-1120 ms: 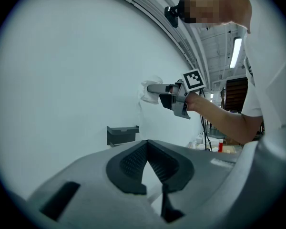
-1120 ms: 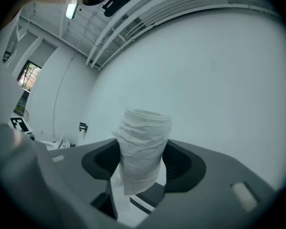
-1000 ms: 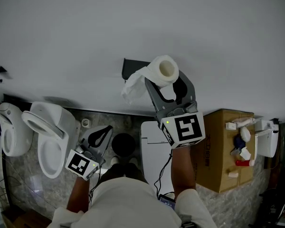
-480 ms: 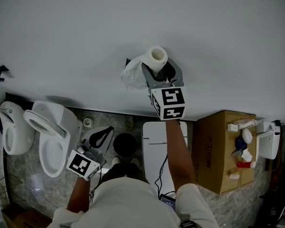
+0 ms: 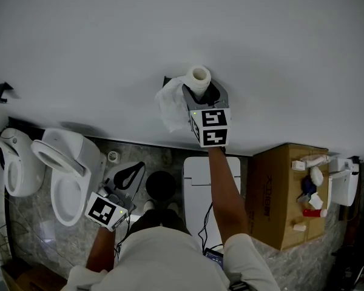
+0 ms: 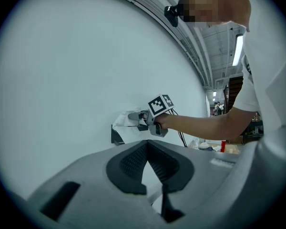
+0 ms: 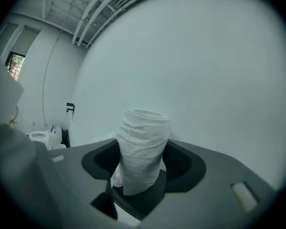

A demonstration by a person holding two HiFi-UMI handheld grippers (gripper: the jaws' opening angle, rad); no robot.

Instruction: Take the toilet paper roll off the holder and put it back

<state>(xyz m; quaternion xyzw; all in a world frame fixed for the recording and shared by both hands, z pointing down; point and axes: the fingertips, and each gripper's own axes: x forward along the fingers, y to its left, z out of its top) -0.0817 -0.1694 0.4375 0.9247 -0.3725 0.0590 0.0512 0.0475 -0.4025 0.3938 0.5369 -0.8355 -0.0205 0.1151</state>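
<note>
Toilet paper roll stood upright, gripped by the right tongs; holder lay just left of their tips; left tongs, closed and empty, hung well below.

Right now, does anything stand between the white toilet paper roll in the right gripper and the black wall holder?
Nothing separate shows. The right gripper holds the white toilet paper roll close to the black wall holder; only the roll's own loose paper tail hangs near it.

Bathroom test space: toilets, cardboard box
</note>
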